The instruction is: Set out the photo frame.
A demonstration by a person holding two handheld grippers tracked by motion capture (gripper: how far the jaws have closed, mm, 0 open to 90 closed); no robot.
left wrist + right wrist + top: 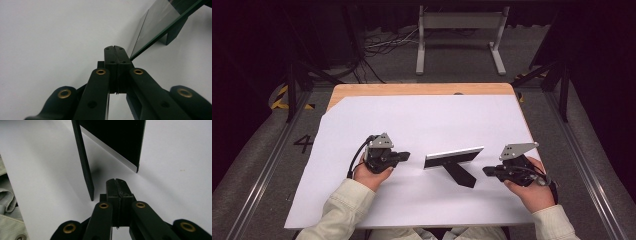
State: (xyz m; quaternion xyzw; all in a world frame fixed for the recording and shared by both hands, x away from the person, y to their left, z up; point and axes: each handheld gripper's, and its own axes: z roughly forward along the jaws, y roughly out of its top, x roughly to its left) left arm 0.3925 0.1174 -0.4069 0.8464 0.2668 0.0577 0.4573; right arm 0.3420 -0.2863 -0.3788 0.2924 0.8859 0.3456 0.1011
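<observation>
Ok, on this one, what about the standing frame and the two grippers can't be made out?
- Frame: in the high view its front face is turned away, so its content is hidden.
- Frame in the left gripper view: cut off by the top edge.
- Right gripper: whether its tip touches the frame's prop can't be judged.
- Left gripper: its shut tips are too small in the high view.

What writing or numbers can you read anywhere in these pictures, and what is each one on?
"4": a dark painted numeral on the grey floor, left of the table.
No other text can be read: the black picture frame, the white sheet and both grippers show no legible marking.
</observation>
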